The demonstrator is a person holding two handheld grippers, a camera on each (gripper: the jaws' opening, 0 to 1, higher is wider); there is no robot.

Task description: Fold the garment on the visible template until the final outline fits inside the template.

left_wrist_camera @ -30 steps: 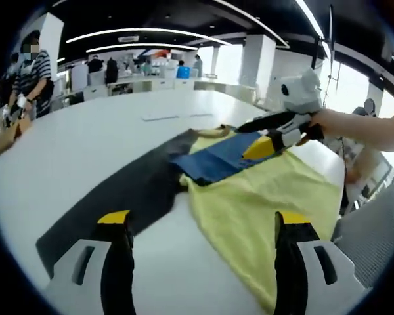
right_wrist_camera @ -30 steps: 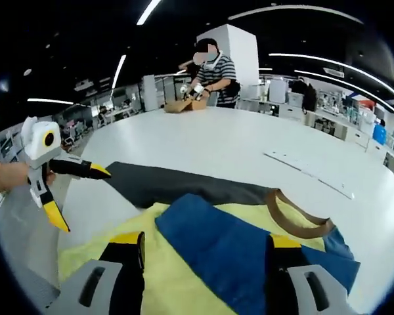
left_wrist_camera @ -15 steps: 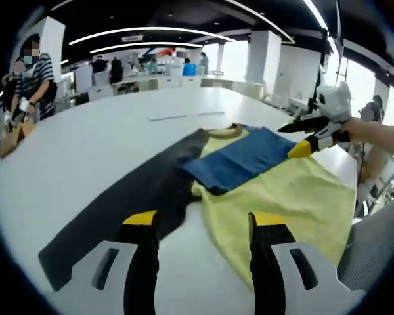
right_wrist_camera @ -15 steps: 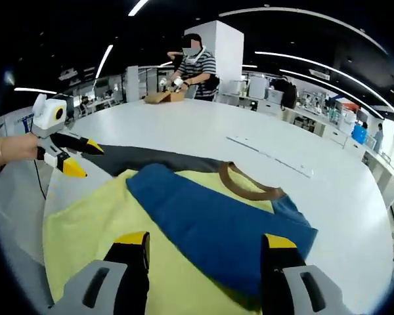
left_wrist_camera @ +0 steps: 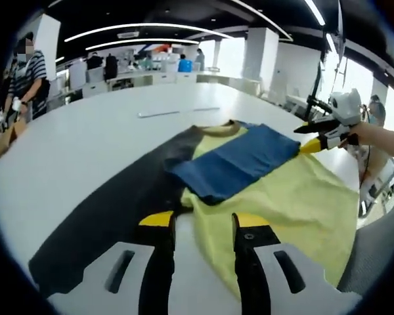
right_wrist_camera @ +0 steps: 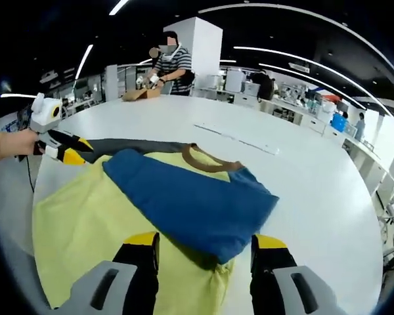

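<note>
A yellow T-shirt [left_wrist_camera: 282, 197] with a brown collar [left_wrist_camera: 226, 126] lies on the white table, partly over a dark grey template mat [left_wrist_camera: 111, 216]. A blue part [left_wrist_camera: 240, 161] is folded across its chest. My left gripper [left_wrist_camera: 202, 223] hovers open above the shirt's near edge, where it meets the mat. In the right gripper view the shirt [right_wrist_camera: 85, 216], its blue fold [right_wrist_camera: 190, 197] and collar [right_wrist_camera: 207, 161] lie ahead of my open right gripper [right_wrist_camera: 205, 241], which holds nothing. The right gripper [left_wrist_camera: 318, 134] shows by the shirt's far side; the left gripper [right_wrist_camera: 72, 149] shows by the mat [right_wrist_camera: 121, 144].
A thin white strip [left_wrist_camera: 177, 111] lies on the table beyond the collar. A person in a striped shirt [right_wrist_camera: 171, 62] works over a cardboard box [right_wrist_camera: 134, 93] at the table's far end. The table edge [right_wrist_camera: 374, 262] curves close on the right.
My left jaws have narrowed step by step but still stand apart. The right gripper has drawn back from the blue fold towards the shirt's side. The shirt lies as before.
</note>
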